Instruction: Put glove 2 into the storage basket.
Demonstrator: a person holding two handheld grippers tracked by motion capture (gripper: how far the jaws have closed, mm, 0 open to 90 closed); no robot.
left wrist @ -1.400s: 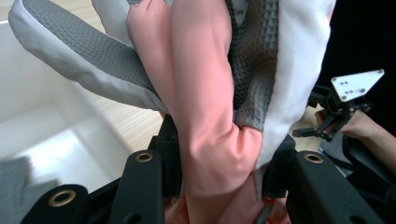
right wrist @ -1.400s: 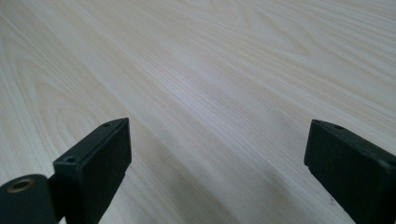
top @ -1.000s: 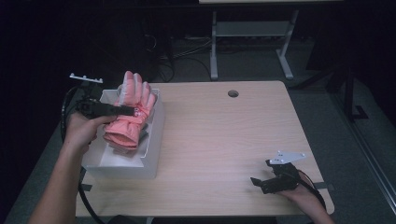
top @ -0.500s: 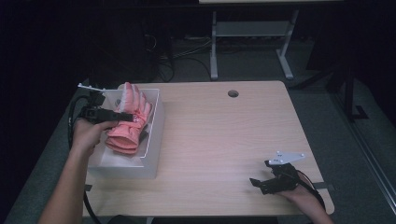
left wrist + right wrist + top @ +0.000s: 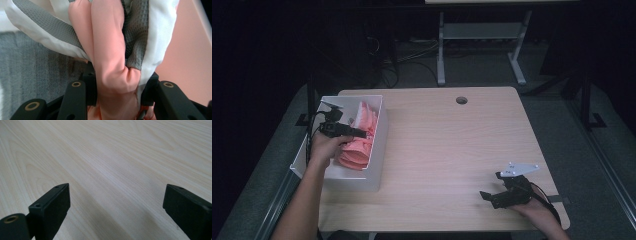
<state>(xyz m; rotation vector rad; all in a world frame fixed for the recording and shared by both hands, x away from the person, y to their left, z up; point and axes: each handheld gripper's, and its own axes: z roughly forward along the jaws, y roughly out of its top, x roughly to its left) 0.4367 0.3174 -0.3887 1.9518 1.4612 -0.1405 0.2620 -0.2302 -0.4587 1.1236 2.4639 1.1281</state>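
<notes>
You are holding the pink glove [image 5: 110, 62] in your left claw [image 5: 357, 133], whose jaws are pressing on its soft, rubbery body from both sides, so the grip is closing on the glove itself. The glove is looking salmon pink with a white and grey waffle-textured lining or cuff folding out around it, and it is bunching and creasing where the claw is pinching it. It is sitting down inside the white box [image 5: 379, 145], directly under and ahead of the left claw, with its fingers pointing away from your hand toward the far wall of the box. Judging by this, the placing is nearly done: the glove is already lying low in the box, and what is remaining is letting go and drawing the claw out without dragging the glove along. The box is standing at the left edge of the surface [image 5: 452, 150], well apart from your right claw [image 5: 488, 197], which is resting low at the near right corner with its jaws standing wide and gripping nothing, just bare wood showing between them.
</notes>
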